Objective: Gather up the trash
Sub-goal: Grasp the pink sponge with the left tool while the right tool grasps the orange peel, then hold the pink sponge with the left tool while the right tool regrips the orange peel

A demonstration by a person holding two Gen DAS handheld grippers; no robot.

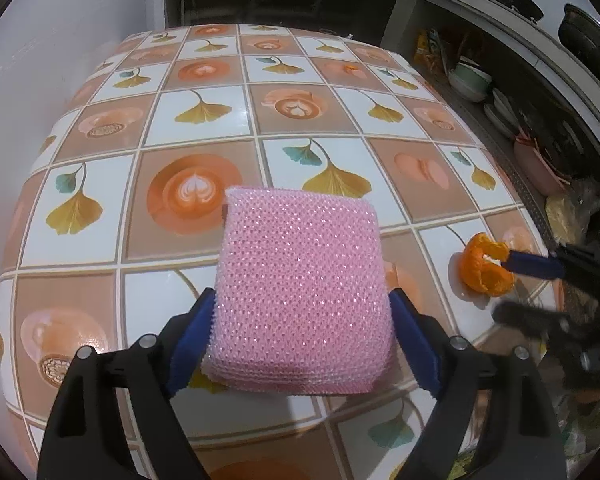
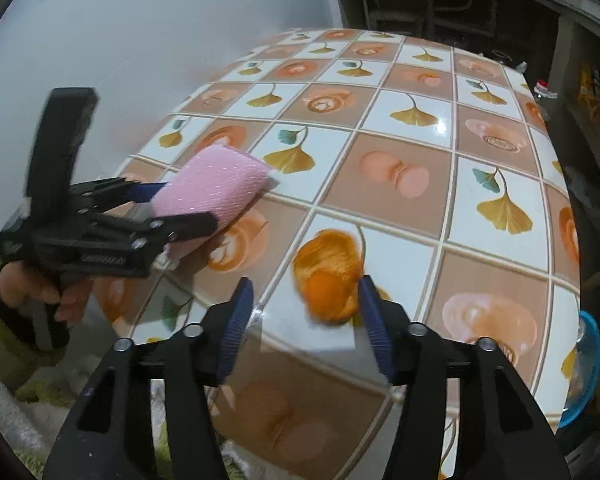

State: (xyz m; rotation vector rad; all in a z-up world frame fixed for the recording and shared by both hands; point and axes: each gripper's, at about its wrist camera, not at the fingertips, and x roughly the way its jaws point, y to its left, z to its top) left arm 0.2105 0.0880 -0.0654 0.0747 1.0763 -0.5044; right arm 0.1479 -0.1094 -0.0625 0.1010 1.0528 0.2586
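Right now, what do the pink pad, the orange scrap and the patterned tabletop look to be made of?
The square pink mesh scouring pad looks like knitted plastic netting over sponge: glinting open weave. The curled orange scrap looks like citrus peel: matte, torn edges. The tile-patterned table cover seems glossy vinyl or oilcloth, judging by its highlights.

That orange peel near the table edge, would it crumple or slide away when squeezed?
The orange peel is a curled, hollow shell, so it probably flexes and may tear rather than resist. It looks thin, so likely very light. The table is glossy, so a nudge from the open right hand-held gripper could slide it.
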